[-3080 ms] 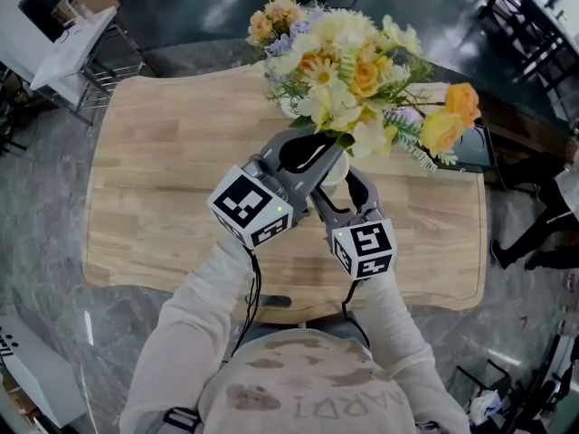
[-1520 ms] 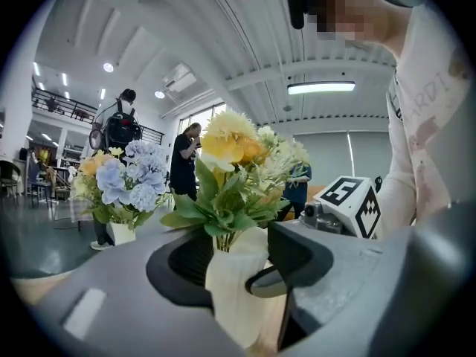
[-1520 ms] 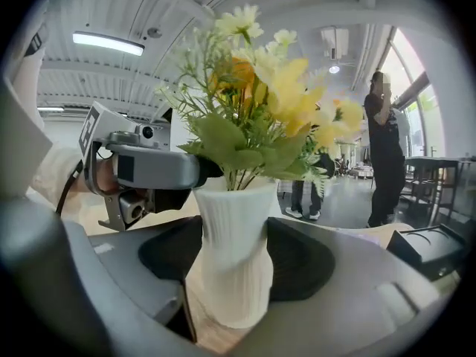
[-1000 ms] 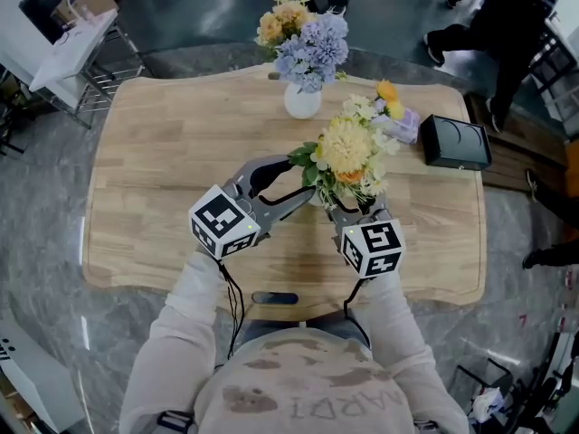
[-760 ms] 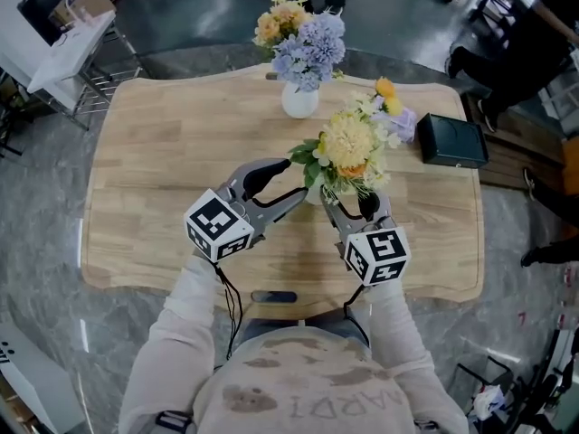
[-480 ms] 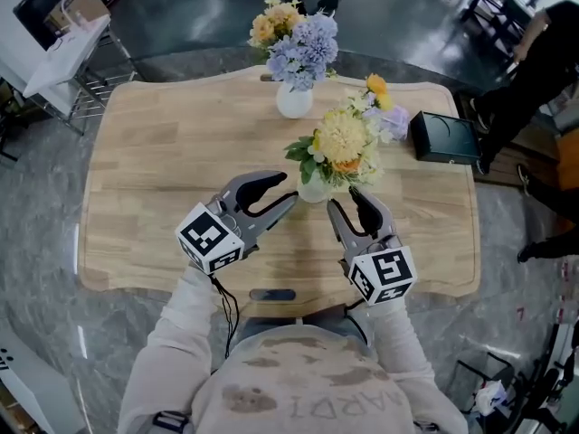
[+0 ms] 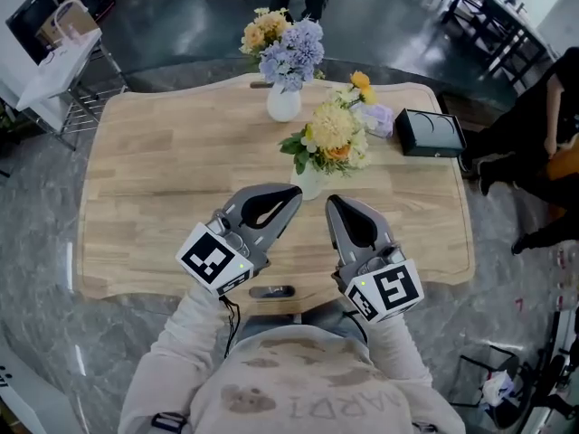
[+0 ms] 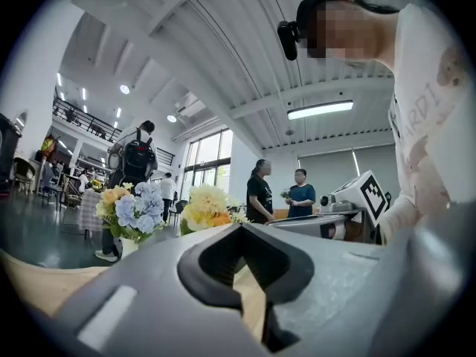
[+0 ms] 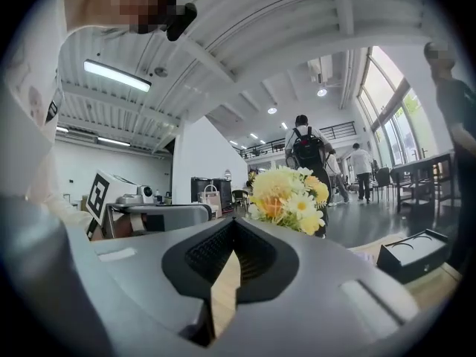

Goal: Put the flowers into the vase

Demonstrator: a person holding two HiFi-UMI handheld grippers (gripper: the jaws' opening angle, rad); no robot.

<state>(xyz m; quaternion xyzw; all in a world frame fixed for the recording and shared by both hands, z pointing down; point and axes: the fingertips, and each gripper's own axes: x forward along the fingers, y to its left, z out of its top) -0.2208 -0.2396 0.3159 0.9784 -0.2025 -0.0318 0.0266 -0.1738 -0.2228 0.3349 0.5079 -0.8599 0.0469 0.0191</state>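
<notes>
Now both claws are off the job. Nearest, the left gripper (image 7: 291,194) is pulled back toward the person, jaws together at the tips with nothing in them; its own view says the same. Next to it, the right gripper (image 7: 333,203) has just been closing, and its tips now meet on air with nothing between them. A second ago it was up against the stems, with the left one flanking the vase. Both have since backed off and are near the vase but clear of it.

Just beyond the jaw tips, mid-table, the yellow bouquet (image 7: 333,136) sits in the small white vase (image 7: 308,183), upright and unsupported. Three seconds back the bunch was raised at the claws, so the drop-in reads as done and holding.

Further out, a few loose blooms (image 7: 369,105) lie on the table (image 7: 154,170) beside the black box (image 7: 431,132). Can't tell if they're meant for a vase too. At the far edge, the second vase (image 7: 283,107) with blue flowers (image 7: 291,48) hasn't moved. My read: main step complete, strays possibly left.
</notes>
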